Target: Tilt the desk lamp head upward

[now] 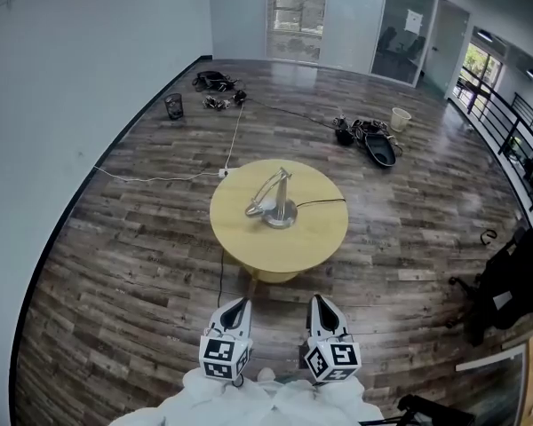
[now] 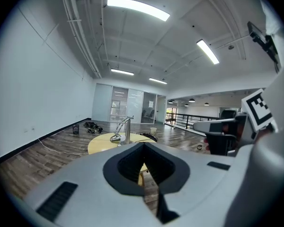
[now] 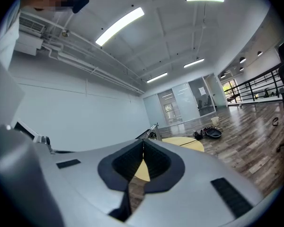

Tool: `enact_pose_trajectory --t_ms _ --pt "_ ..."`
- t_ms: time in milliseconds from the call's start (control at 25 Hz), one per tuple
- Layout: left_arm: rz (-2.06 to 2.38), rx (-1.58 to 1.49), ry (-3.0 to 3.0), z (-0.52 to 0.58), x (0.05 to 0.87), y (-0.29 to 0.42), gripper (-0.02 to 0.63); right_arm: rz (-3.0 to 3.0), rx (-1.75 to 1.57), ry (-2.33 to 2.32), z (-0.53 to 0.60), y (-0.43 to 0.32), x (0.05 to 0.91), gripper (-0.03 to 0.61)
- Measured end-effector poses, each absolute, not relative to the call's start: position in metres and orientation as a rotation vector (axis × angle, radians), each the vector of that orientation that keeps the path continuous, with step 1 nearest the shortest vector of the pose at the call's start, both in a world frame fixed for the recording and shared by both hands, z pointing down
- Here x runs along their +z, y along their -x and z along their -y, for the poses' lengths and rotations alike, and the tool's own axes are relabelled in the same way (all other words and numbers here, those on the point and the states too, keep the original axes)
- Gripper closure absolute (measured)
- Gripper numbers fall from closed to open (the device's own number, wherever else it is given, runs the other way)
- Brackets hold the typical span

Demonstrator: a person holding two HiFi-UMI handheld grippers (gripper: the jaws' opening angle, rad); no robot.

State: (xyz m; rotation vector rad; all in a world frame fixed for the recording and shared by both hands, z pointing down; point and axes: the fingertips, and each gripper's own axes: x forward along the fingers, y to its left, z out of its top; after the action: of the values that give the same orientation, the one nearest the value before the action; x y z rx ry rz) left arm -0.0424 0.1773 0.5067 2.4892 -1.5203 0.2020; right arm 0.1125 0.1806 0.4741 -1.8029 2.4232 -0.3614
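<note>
No legible text, brand or number found. Black-and-white square code patterns only, on left white marker cube (image 1: 225, 358) and right white marker cube (image 1: 332, 359). White paper sheet (image 1: 415, 19) on far glass door (image 1: 400, 47) too small to read.

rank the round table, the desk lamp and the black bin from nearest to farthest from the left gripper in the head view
1. round table, just ahead of the left gripper
2. desk lamp, at the middle of the table
3. black bin, on the floor by the left wall, beyond the table
</note>
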Motion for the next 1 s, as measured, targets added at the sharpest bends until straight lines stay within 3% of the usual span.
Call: enact_pose_trajectory --t_ms 1000 --pt "1.487 0.226 -2.517 -0.057 0.523 0.013 0.612 -2.371 -0.395 1.874 -0.067 -0.152 0.5 0.565"
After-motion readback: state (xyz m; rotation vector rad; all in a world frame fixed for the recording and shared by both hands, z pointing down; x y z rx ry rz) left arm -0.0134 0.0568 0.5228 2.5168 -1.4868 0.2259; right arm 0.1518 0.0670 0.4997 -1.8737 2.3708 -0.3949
